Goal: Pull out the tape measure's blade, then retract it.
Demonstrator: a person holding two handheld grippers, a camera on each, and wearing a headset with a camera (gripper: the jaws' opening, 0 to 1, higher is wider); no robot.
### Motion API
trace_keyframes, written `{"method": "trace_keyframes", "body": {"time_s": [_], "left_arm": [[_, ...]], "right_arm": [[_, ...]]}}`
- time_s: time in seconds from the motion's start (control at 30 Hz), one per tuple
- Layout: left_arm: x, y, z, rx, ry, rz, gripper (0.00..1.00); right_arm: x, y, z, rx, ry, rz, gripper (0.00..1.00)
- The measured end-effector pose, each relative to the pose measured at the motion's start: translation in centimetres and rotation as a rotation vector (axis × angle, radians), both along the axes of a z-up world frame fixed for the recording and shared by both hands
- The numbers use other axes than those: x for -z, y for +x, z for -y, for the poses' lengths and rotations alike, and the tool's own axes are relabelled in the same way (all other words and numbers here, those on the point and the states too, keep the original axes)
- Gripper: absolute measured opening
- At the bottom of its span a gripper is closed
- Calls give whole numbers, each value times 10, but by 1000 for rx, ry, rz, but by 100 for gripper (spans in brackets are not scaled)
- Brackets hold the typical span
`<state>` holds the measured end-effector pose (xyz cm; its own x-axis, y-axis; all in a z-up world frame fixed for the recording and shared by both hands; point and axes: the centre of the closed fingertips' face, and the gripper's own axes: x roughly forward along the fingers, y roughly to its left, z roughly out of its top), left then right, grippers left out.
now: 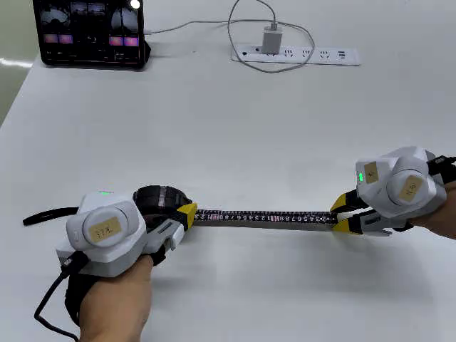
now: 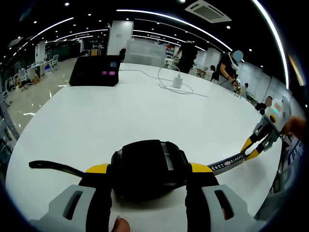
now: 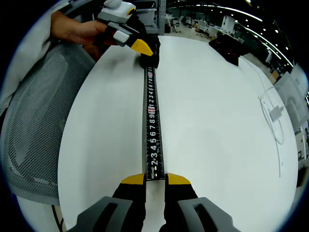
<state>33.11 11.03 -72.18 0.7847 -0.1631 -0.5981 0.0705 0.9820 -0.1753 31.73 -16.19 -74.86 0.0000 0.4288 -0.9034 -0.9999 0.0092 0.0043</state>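
The black tape measure case (image 1: 161,202) sits on the white table, and my left gripper (image 1: 187,214) is shut on it; the case (image 2: 149,166) sits wedged between the yellow-tipped jaws. Its black blade (image 1: 265,216) with pale numerals runs straight right, low over the table, to my right gripper (image 1: 341,215), which is shut on the blade's end. In the right gripper view the blade (image 3: 152,125) stretches away from the jaws toward the case (image 3: 148,60) and the left gripper (image 3: 140,47). A black wrist strap (image 1: 48,215) trails left from the case.
A dark tablet (image 1: 90,32) with a lit screen stands at the back left. A white power strip (image 1: 296,54) with a charger and looped cable lies at the back right. A mesh chair (image 3: 29,140) stands beside the table edge. People stand far off (image 2: 227,65).
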Motion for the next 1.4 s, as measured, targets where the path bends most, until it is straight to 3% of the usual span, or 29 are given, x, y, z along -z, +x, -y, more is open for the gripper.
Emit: {"method": "trace_keyframes", "body": {"time_s": [0.17, 0.77, 1.4], "left_arm": [[0, 0, 0, 0, -3, 0, 57], [0, 0, -1, -5, -36, -5, 57], [0, 0, -2, -5, -51, -7, 57]], "right_arm": [[0, 0, 0, -6, -3, 1, 10], [-5, 2, -30, -10, 72, -26, 10], [-2, 3, -52, -21, 95, -45, 10]]}}
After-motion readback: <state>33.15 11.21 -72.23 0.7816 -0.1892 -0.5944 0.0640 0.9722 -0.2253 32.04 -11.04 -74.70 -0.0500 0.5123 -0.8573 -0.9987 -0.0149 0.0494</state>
